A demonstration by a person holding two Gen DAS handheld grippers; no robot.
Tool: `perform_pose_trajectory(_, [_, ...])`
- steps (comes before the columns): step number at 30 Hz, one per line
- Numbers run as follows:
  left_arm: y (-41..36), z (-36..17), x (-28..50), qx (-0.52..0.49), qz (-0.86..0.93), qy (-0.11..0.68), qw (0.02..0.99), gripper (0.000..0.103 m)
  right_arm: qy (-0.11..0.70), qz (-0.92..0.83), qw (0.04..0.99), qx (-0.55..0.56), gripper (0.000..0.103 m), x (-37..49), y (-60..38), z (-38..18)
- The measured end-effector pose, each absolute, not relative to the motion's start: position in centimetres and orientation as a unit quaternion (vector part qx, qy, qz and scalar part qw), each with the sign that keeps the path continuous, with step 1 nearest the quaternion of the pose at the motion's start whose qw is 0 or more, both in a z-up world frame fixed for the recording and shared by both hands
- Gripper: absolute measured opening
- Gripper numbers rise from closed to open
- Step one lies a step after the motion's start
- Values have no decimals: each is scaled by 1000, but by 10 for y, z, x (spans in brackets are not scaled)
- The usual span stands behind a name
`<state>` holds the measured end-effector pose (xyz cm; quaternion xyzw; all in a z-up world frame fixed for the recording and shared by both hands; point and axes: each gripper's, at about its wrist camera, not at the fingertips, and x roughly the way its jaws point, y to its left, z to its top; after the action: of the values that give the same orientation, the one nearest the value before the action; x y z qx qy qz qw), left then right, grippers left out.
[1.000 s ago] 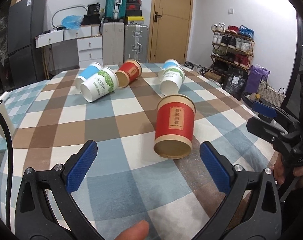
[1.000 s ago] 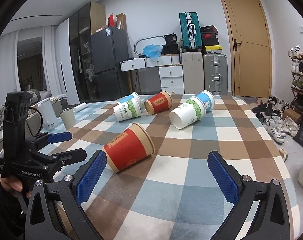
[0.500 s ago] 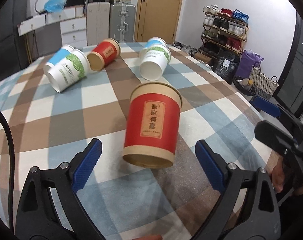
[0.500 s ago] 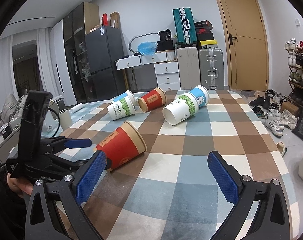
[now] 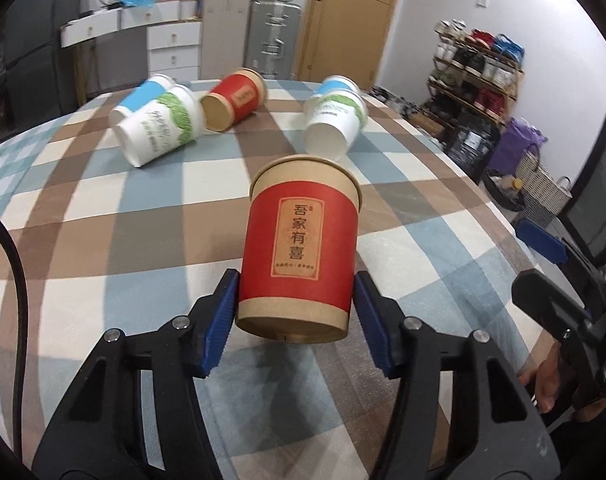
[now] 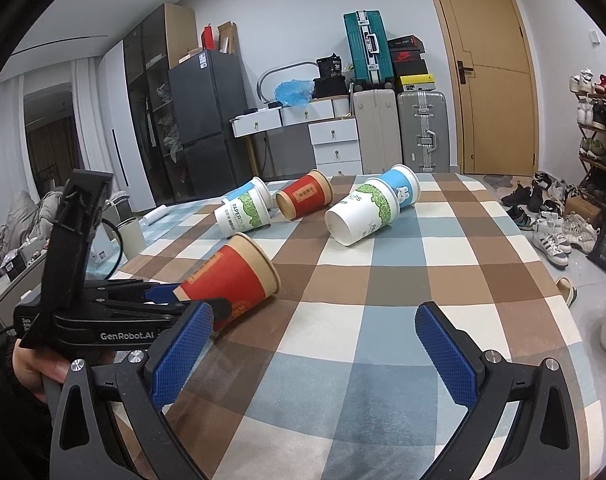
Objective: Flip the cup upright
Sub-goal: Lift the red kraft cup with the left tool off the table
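Note:
A red paper cup (image 5: 299, 248) lies on its side on the checked tablecloth (image 5: 103, 240), base toward my left gripper (image 5: 297, 312). The blue pads sit on either side of the cup's base end, touching or nearly touching it. The right wrist view shows the same cup (image 6: 231, 276) on its side with the left gripper (image 6: 183, 298) closed around its base. My right gripper (image 6: 307, 356) is open and empty above the table's near part, to the right of that cup.
Several more cups lie on their sides farther back: a white-green one (image 5: 161, 132), a red one (image 5: 235, 98), another white-green one (image 5: 335, 122). Suitcases (image 6: 423, 132), drawers and a door stand behind. A shoe rack (image 5: 479, 68) is off the table's right edge.
My left gripper moved forward to the red cup and its jaws closed in around the base end. My right gripper stayed open and barely moved.

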<state>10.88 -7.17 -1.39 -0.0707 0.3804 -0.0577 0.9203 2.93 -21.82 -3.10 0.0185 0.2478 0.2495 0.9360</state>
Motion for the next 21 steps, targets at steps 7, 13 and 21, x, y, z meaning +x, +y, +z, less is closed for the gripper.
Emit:
perform_pose_trajectory(7, [-62,0,71,-82,-2,346,934,55,252,267,930,16,103,25,-206,-30])
perform_pose_trajectory(13, [-58,-1,41,-102,18,335,936,55,257,270,928,12,103,24,-198,-31])
perform_pose_trajectory(21, [-62,-10,12,-119,25,328,937,55,263,269,926,0,103,22,-191,-32])
